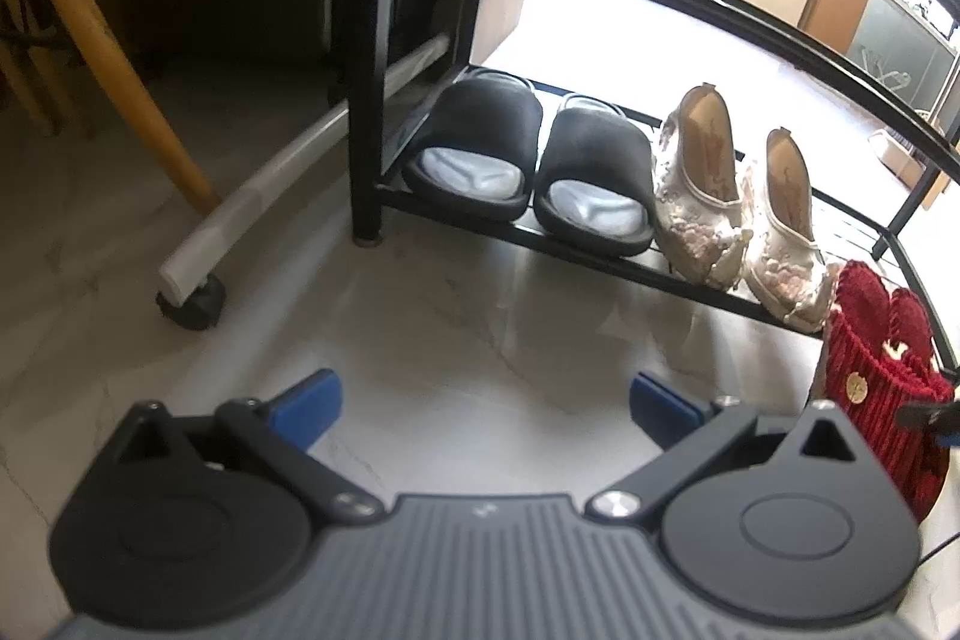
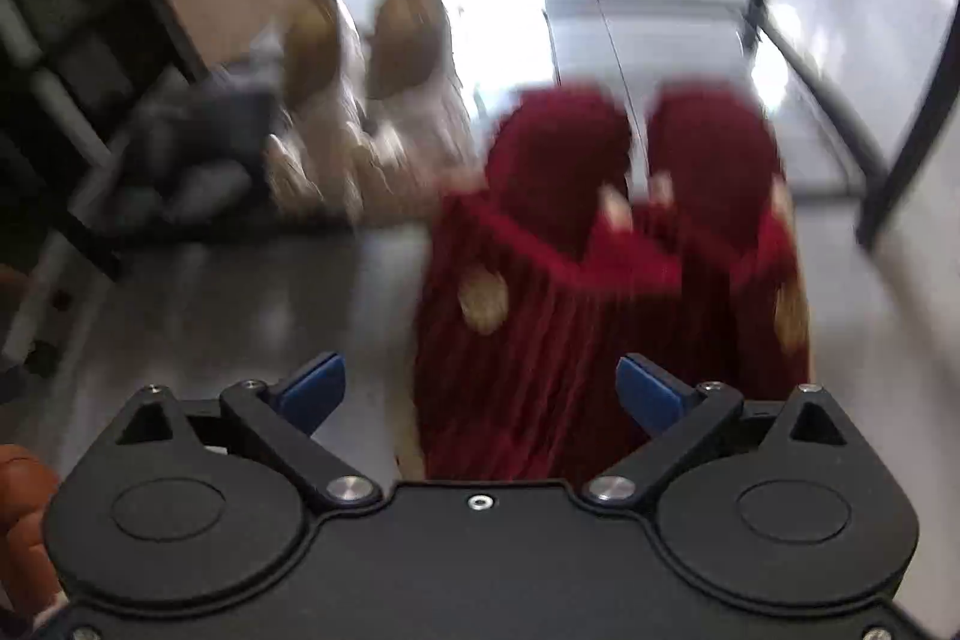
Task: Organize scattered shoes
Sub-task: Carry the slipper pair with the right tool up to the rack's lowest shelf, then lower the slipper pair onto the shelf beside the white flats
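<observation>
The right wrist view is motion-blurred: the red slippers (image 2: 606,244) and cream shoes (image 2: 366,100) lose detail. The left wrist view cuts the red pair off at its right edge.

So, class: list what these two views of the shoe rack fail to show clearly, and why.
- Red slippers: left wrist view, cut off by the right edge.
- Red slippers' trim: right wrist view, motion blur.
- Black slides: right wrist view, blurred into a dark smear.
- Rack's right end: left wrist view, out of frame.

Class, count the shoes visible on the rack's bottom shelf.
6: two black slides at left, two cream embroidered shoes in the middle, two red slippers at right. Others may be out of frame.
</observation>
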{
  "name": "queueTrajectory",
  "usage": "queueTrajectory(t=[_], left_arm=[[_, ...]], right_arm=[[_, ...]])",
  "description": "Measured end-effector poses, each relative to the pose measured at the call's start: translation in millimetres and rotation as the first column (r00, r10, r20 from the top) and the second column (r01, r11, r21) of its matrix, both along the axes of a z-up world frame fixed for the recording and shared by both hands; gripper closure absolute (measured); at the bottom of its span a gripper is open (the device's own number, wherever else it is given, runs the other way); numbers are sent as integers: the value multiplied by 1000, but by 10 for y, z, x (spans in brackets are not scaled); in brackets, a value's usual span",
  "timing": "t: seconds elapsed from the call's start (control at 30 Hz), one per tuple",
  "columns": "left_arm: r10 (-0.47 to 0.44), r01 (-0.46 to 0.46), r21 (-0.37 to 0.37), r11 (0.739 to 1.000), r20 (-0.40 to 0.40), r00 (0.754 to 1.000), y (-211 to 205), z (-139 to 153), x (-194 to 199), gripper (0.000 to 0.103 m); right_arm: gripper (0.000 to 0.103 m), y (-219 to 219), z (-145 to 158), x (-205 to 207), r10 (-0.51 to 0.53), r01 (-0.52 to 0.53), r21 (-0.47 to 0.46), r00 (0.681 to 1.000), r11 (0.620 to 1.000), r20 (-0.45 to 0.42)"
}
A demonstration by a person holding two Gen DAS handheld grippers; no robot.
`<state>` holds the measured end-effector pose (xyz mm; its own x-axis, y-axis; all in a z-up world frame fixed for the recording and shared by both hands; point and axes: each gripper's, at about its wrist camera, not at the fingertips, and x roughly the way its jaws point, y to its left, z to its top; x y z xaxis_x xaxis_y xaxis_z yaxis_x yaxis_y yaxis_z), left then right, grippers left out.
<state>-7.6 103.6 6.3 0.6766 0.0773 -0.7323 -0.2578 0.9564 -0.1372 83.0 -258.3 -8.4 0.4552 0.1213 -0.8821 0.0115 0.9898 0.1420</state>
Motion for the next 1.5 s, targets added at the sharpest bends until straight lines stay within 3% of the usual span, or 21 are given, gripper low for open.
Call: queueTrajectory(t=[0.13, 0.2, 0.3, 0.37, 0.47, 0.63, 0.87, 1.0, 1.4, 1.5], left_arm=[[27, -27, -27, 999, -3, 1000, 55, 1, 20, 1], [25, -26, -38, 999, -4, 1000, 58, 0, 30, 1], [8, -9, -49, 999, -9, 1000, 39, -4, 38, 1], [2, -3, -70, 998, -16, 1000, 38, -9, 44, 1], [3, -5, -91, 996, -21, 1000, 42, -13, 35, 1], [-4, 3, -102, 995, -13, 1000, 36, 15, -4, 1], [-4, 3, -71, 997, -17, 1000, 14, 3, 4, 1], [-13, 11, -44, 999, -39, 999, -21, -52, 46, 1], [-34, 33, -11, 999, -84, 996, -82, -172, 144, 1], [-29, 29, -4, 1000, -82, 996, -74, -173, 140, 1]], right_arm=[[6, -38, -227, 112, -124, 125, -1, 987, 992, -98], [17, -51, -329, 117, -173, 172, -14, 981, 985, -90], [46, -60, -393, 94, -154, 151, -53, 987, 987, -53], [65, -143, -389, 76, -159, 159, -17, 986, 987, -49], [75, -317, -341, 13, -179, 180, 47, 983, 982, -26], [77, -219, -288, 122, -130, 133, -28, 987, 991, 89], [78, -367, -218, 430, -228, 222, 56, 950, 974, 211], [78, -387, -196, 753, -222, 224, 26, 933, 974, 283], [78, -310, -361, 1465, -249, 274, -19, 900, 962, 358], [60, -331, -363, 1411, -292, 313, 1, 886, 950, 361]])
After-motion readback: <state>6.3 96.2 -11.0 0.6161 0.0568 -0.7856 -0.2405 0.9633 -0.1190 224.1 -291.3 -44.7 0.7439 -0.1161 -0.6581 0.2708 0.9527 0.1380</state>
